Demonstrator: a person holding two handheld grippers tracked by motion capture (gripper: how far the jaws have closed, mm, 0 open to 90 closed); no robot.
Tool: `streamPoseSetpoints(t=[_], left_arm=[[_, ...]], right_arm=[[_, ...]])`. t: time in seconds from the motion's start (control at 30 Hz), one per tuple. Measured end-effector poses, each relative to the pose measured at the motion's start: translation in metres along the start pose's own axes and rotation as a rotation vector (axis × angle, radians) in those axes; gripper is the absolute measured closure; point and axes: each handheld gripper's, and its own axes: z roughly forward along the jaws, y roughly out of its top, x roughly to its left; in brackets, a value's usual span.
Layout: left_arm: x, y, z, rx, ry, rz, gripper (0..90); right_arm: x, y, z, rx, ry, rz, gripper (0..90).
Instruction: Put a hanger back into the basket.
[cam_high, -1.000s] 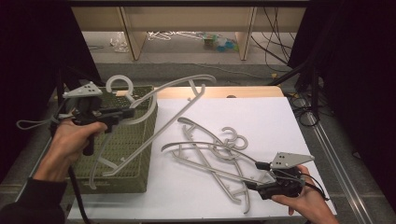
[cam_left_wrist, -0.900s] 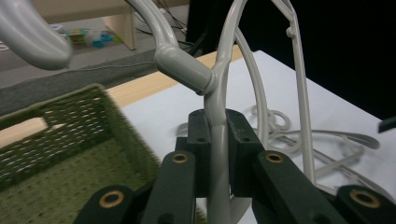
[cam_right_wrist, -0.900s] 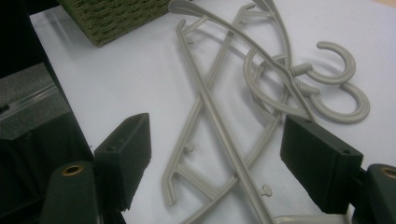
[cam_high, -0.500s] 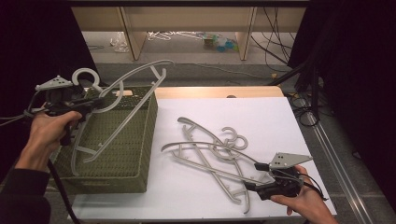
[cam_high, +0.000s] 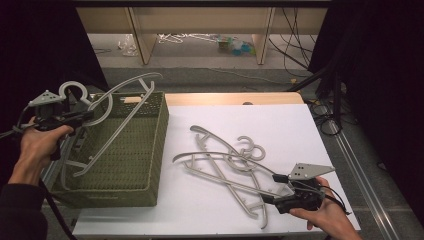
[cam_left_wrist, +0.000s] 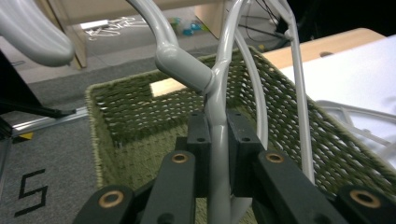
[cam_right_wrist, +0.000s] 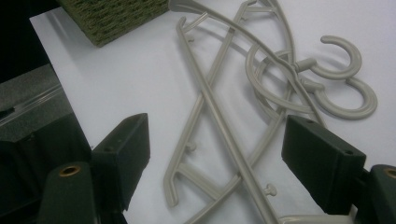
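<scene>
We've got one grey plastic hanger (cam_high: 115, 107) clamped in the left gripper (cam_high: 82, 116) over the green woven basket (cam_high: 135, 165); two more hangers (cam_high: 225, 165) lie beside it, right gripper (cam_high: 274, 189) wide open, empty.

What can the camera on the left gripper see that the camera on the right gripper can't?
The left gripper view shows its jaws shut on a grey hanger above the inside of the green basket, and a floor mark. The right gripper view shows its jaws open over the pile of hangers on the white table. Both views share the basket and the table.
</scene>
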Motion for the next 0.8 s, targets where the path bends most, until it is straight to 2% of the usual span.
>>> streamPoseSetpoints(t=[0.07, 0.13, 0.17, 0.27, 0.33, 0.53, 0.63, 0.77, 0.8], left_arm=[[0.002, -0.003, 0.001, -0.012, -0.008, -0.009, 81.3], [0.002, -0.003, 0.003, -0.008, -0.007, 0.003, 81.3], [0.0, -0.003, 0.006, 0.004, 0.014, 0.032, 81.2], [-0.001, -0.005, 0.01, 0.027, 0.024, 0.034, 81.0], [0.0, -0.007, 0.013, 0.048, 0.033, 0.051, 81.1], [0.006, -0.019, 0.022, 0.082, 0.044, 0.049, 81.0], [0.008, -0.029, 0.027, 0.115, 0.024, 0.051, 80.9], [0.009, -0.034, 0.032, 0.131, 0.013, 0.043, 80.7], [0.011, -0.035, 0.032, 0.185, 0.011, 0.097, 80.7]], right_arm=[[0.0, 0.0, 0.001, 0.005, 0.003, 0.003, 24.2], [0.0, -0.001, 0.001, 0.004, 0.001, -0.001, 24.2], [-0.001, -0.001, 0.001, 0.006, 0.004, 0.003, 24.2], [-0.001, -0.001, 0.001, 0.005, 0.004, 0.001, 24.2], [-0.001, -0.001, 0.001, 0.007, 0.004, 0.001, 24.2], [-0.001, -0.002, 0.001, 0.008, 0.006, 0.007, 24.2], [-0.001, -0.002, 0.002, 0.007, 0.004, 0.001, 24.2], [-0.001, -0.002, 0.002, 0.012, 0.005, 0.005, 24.2], [-0.001, -0.002, 0.002, 0.013, 0.006, 0.004, 24.2]])
